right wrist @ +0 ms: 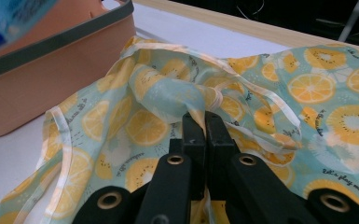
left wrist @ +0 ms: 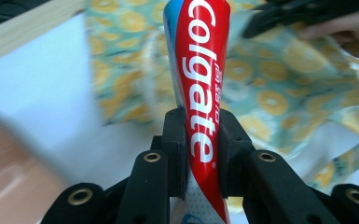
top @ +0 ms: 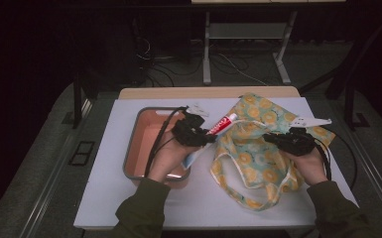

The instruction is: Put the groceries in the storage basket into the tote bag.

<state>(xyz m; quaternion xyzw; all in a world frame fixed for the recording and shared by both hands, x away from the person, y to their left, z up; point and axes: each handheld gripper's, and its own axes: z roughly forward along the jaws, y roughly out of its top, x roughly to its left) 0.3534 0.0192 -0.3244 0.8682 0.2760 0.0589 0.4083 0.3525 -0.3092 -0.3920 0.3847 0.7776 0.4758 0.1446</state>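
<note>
My left gripper (top: 204,136) is shut on a red and white Colgate toothpaste tube (top: 222,125), held off the table with its cap end toward the bag. In the left gripper view the tube (left wrist: 200,93) stands pinched between the black pads (left wrist: 175,140). A pale green bag printed with lemon slices (top: 258,148) lies crumpled on the white tabletop. My right gripper (top: 273,139) is shut on a fold of the bag's edge; in the right gripper view the fabric (right wrist: 177,100) bunches up just ahead of the closed pads (right wrist: 194,135).
A salmon-pink bin with a grey rim (top: 129,153) stands at the table's left, under my left hand, and its wall (right wrist: 51,79) rises just beside the bag. The bag's looped strap (top: 233,188) trails toward the front edge. Table legs and cables stand on the floor beyond.
</note>
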